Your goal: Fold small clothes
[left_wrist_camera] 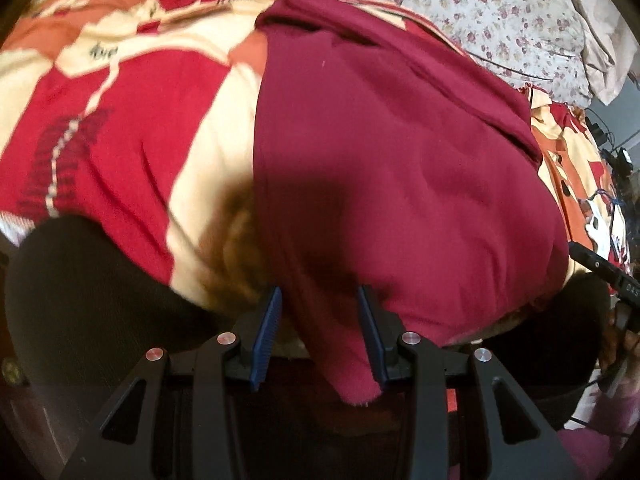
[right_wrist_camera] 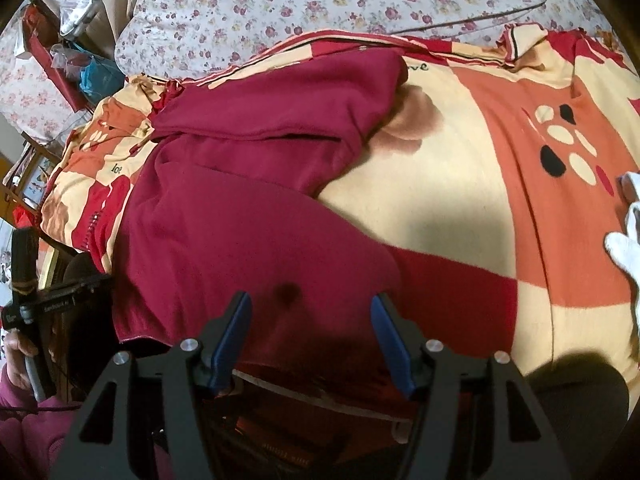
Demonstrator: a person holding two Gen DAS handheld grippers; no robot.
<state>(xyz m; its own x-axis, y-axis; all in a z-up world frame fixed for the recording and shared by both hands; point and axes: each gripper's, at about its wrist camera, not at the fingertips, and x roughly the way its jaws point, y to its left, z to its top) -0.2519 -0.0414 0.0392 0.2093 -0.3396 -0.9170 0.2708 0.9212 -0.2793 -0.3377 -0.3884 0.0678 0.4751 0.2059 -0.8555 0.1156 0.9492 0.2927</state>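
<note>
Both grippers at the near hem of the maroon garment [right_wrist_camera: 256, 208] on the patterned bedspread [right_wrist_camera: 500, 128].

Your left gripper [left_wrist_camera: 320, 336] and right gripper [right_wrist_camera: 310, 340] gape wide, fabric between the jaws, nothing pinched; closing shallow could catch 1 layer only, skewing the fold.

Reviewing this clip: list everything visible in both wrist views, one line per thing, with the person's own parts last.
garment: one, dark red, spread on the bed, near edge between both grippers' fingers.
bedspread: one, cream, red and orange pattern, under the garment.
floral sheet: one, white with pink flowers, beyond the bedspread.
white cloth: one, at the right edge; what it is cannot be told.
clutter: bags and shelves, far left, too small to count.
left gripper: black, blue pads, open, garment corner hanging between the fingers.
right gripper: black, blue pads, open over the garment's edge.
</note>
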